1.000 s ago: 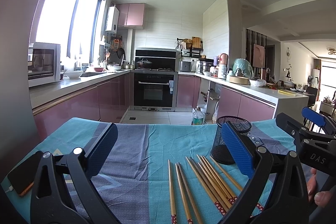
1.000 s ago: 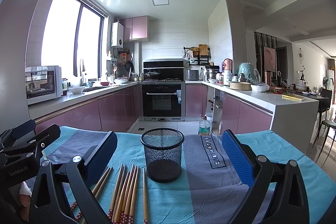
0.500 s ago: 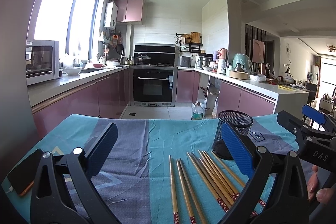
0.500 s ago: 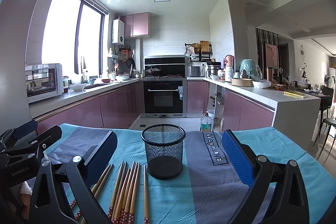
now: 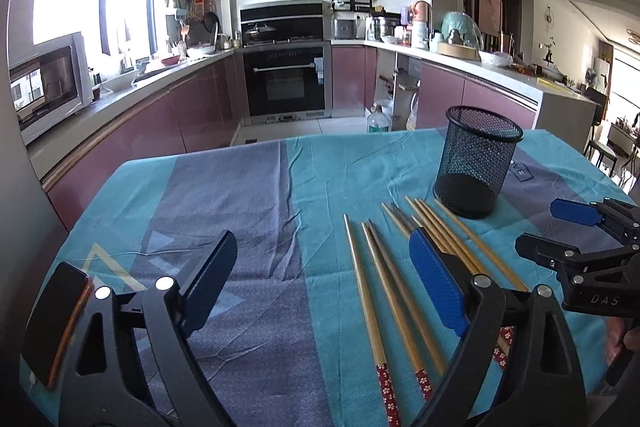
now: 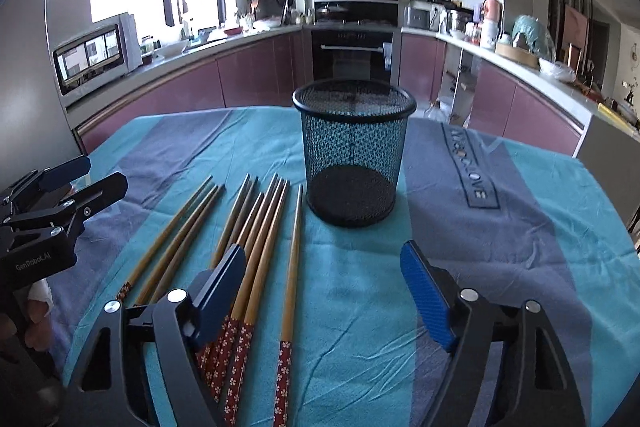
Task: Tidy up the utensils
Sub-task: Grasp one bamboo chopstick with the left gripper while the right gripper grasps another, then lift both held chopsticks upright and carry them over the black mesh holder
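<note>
Red floral-tipped chopsticks point(image 6: 256, 247), black mesh cup point(image 6: 354, 155)

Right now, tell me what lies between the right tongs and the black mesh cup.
Only bare teal cloth between right tongs and black mesh cup, per right wrist view; chopsticks lie leftward.

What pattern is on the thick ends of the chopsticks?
Red with small white flowers on the chopsticks; clearest in the right wrist view.

Wooden chopsticks point(image 6: 256, 247), perhaps ten, flat on cloth beside upright empty mesh cup point(image 6: 354, 151).
</note>
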### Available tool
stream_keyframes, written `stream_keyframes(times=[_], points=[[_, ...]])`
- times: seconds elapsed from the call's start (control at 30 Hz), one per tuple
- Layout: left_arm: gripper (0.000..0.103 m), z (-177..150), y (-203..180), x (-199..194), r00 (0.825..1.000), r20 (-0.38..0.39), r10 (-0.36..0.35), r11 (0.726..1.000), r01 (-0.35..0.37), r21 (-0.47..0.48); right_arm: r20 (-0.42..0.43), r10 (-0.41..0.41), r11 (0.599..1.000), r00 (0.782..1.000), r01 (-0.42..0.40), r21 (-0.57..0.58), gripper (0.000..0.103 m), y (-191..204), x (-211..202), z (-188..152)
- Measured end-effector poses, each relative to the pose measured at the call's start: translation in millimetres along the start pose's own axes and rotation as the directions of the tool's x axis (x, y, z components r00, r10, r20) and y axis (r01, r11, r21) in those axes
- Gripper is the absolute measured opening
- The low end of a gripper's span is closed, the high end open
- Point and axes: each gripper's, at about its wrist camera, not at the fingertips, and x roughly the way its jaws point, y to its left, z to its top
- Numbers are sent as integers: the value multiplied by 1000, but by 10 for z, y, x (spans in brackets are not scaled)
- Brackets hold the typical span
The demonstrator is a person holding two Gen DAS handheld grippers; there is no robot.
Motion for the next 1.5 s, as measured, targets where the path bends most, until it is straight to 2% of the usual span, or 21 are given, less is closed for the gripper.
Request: stream_keyframes(times=[0.07, 0.13, 0.3, 0.4, 0.47, 0.53, 0.63, 0.7, 0.8, 0.87, 0.93, 1.07, 1.23, 1.5], points=[[80, -19, 9, 114, 999, -44, -22, 1000, 23, 7, -43, 9, 1000, 999, -9, -9, 67, 6, 93, -2], [73, -34, 4, 250, 995, -90, -44, 999, 45, 5, -80, 17, 1000, 997, -19, -19, 57, 19, 193, -5], [65, -71, -29, 539, 977, -196, -81, 996, 86, 13, -158, 36, 999, 987, -41, -29, 49, 38, 357, 22], [57, -103, -62, 639, 966, -238, -100, 994, 108, 18, -186, 42, 998, 982, -49, -31, 42, 50, 440, 51], [49, -114, -71, 715, 958, -264, -114, 993, 121, 11, -202, 49, 998, 978, -56, -28, 40, 57, 489, 66], [48, -126, -67, 779, 949, -287, -130, 991, 136, 1, -204, 46, 998, 978, -54, -36, 40, 69, 522, 91], [38, -136, -99, 881, 935, -316, -159, 986, 164, -10, -207, 40, 998, 978, -51, -47, 38, 79, 567, 118], [38, -134, -124, 926, 934, -321, -160, 986, 168, -2, -207, 37, 997, 978, -49, -58, 34, 92, 584, 134], [31, -134, -186, 1005, 935, -324, -146, 987, 160, 18, -208, 43, 997, 977, -57, -61, 25, 96, 606, 153], [19, -134, -227, 1021, 934, -325, -149, 986, 164, 19, -209, 57, 996, 976, -70, -53, 16, 85, 605, 160], [13, -129, -240, 1003, 932, -325, -162, 985, 173, 4, -210, 67, 996, 975, -78, -44, 8, 81, 609, 165], [8, -127, -259, 979, 932, -322, -169, 985, 174, -13, -207, 80, 996, 975, -88, -28, 5, 61, 599, 161], [8, -142, -224, 873, 934, -313, -172, 985, 171, -31, -192, 106, 994, 976, -109, -4, 5, -1, 533, 165], [8, -58, -132, 701, 944, -272, -188, 982, 181, -48, -109, 167, 986, 980, -168, 1, 5, -82, 215, 268]])
